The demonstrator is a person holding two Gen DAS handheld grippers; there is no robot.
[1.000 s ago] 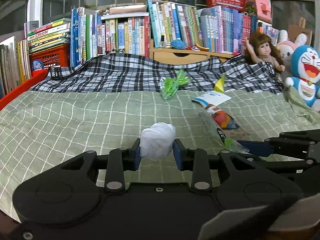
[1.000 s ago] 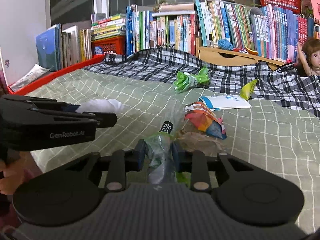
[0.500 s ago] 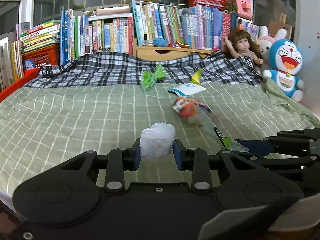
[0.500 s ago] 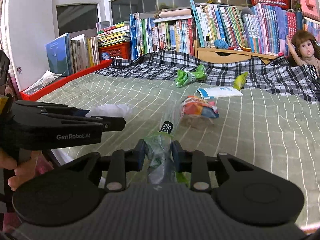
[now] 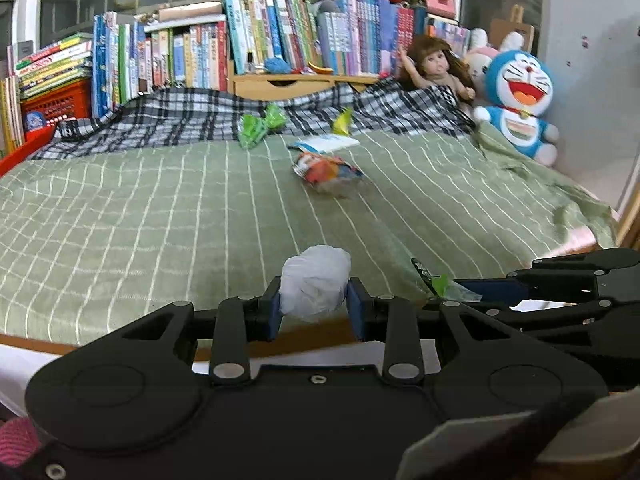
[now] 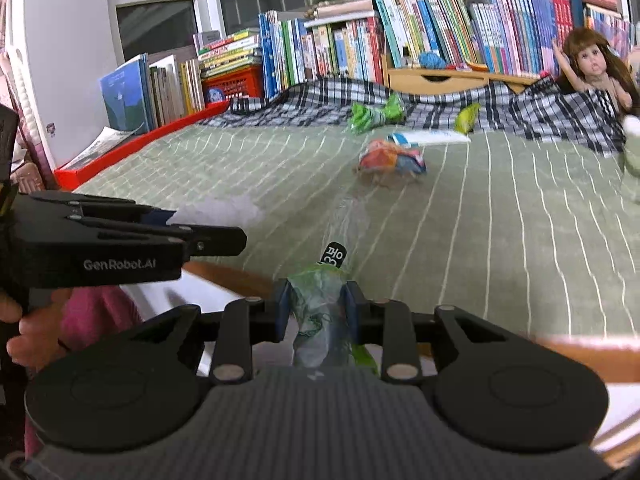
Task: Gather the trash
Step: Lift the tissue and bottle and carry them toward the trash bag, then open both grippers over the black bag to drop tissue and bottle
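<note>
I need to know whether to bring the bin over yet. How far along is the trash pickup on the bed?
Partway. In hand: the left gripper clamps a white paper wad, and the right gripper a clear green-printed wrapper. Left on the bedspread: orange snack bag, green wrapper, yellow scrap and white-blue packet. No bin shows.

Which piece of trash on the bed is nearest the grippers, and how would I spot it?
Start at the green bedspread and look toward the plaid blanket at its far end. Short of the blanket, in open bedspread, lies a crumpled snack wrapper. It is the only red-and-orange piece; the white leaflet, green wrapper and yellow scrap lie farther back.
</note>
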